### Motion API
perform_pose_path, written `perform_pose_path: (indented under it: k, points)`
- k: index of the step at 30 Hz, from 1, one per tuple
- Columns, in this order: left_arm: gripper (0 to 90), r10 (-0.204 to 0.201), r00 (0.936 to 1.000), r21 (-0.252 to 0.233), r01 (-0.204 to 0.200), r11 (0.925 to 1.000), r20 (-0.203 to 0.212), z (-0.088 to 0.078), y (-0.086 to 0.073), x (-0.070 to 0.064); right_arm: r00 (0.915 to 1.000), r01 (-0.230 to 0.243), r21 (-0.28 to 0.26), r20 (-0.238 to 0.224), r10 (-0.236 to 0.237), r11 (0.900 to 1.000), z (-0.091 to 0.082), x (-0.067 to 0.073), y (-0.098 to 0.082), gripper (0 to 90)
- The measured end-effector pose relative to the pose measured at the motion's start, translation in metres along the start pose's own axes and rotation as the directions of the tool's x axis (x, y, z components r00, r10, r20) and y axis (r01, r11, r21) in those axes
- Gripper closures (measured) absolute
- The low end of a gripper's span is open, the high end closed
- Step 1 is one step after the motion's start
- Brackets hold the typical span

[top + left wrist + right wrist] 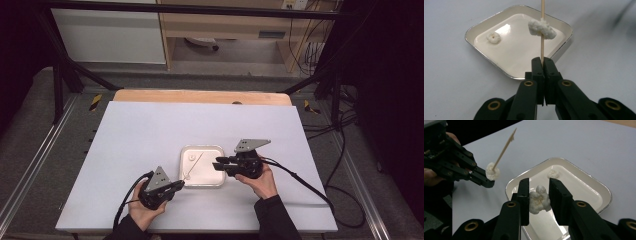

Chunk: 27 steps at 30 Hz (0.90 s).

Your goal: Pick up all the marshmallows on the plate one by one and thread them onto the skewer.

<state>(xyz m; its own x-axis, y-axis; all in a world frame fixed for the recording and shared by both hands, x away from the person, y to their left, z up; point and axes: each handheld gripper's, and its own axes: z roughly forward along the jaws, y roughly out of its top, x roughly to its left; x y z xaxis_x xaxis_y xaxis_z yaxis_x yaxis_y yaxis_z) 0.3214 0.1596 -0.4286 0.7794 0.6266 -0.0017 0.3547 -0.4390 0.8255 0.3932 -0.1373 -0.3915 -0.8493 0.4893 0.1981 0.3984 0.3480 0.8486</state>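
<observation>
Black, our left claw (542,62) is clamped shut on a skewer (542,47) threaded through popcorn (541,28), while our right claw (539,192) pinches another piece (539,200) above the tray (604,192)

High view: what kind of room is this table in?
Probably a lab or workshop for recording tasks: a black metal frame surrounds the white table, loose cables run across the floor, and a wheeled cabinet stands behind.

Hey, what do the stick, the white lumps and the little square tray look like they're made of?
Stick: pale wood or bamboo, matte, thin, with a pointed tip.
White lumps: puffy, rough and irregular, likely popcorn or foam; hard to tell.
Tray: glossy cream inside with a shiny silvery rim and reflections, so probably enamelled metal or glazed ceramic.
</observation>
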Motion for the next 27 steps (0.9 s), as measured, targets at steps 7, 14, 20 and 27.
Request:
perform_pose_path:
  k: [7,14,20,27]
  points:
    - [88.6,-0.001,1.0,-0.002,0.001,1.0,0.009,0.001,0.0,-0.001,0.9996,-0.022,-0.048,-0.019,0.022,0.999,-0.01,-0.001,0.007,71.6]
    - [88.6,0.004,0.9999,-0.002,-0.004,1.0,0.015,0.001,0.0,-0.002,0.998,-0.044,-0.095,-0.05,0.04,0.994,-0.017,-0.001,0.016,72.0]
    - [88.6,0.008,0.9998,-0.007,-0.008,0.9999,0.016,0.001,0.001,-0.003,0.996,-0.053,-0.129,-0.079,0.043,0.99,-0.018,0.001,0.03,72.2]
    - [88.6,0.014,0.9996,-0.013,-0.014,0.9998,0.023,0.0,0.001,-0.004,0.9906,-0.075,-0.157,-0.125,0.056,0.985,-0.017,0.003,0.041,72.2]
